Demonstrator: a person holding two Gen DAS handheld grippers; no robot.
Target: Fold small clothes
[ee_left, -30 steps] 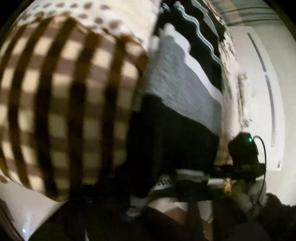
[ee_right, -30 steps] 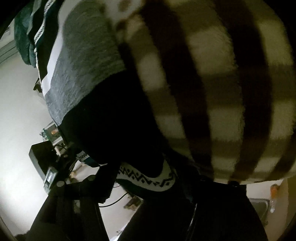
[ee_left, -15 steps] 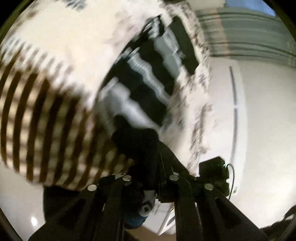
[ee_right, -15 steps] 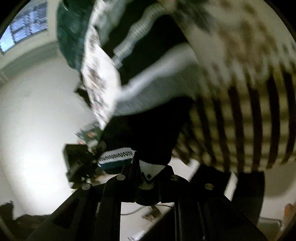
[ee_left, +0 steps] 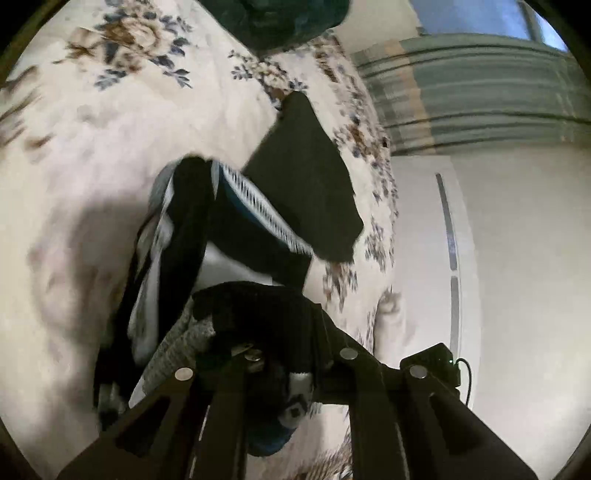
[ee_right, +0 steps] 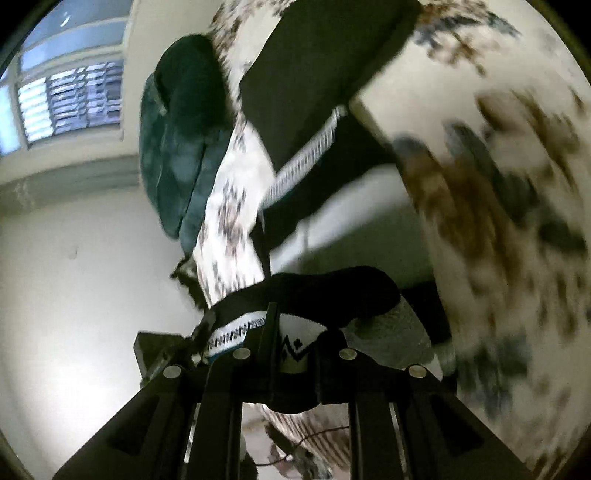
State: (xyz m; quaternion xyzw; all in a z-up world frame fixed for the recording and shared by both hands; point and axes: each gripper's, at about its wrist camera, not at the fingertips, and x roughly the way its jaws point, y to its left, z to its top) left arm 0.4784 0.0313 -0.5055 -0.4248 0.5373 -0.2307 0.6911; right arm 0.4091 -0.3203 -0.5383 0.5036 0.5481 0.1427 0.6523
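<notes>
A knitted garment with black, grey, white and teal bands hangs between my two grippers over a floral bedsheet. My left gripper is shut on the garment's black end, and the rest trails down toward the sheet. My right gripper is shut on the black and white patterned edge of the same garment. A black folded cloth lies flat on the sheet beyond it, and it also shows in the right wrist view.
A dark teal bundle lies at the far end of the bed, also in the right wrist view. The bed's edge meets a pale floor. A window is on the wall.
Both grippers have lifted up and away with the garment. The brown checked cloth that filled both views has dropped out of sight. The floral sheet and black cloth have come into view.
</notes>
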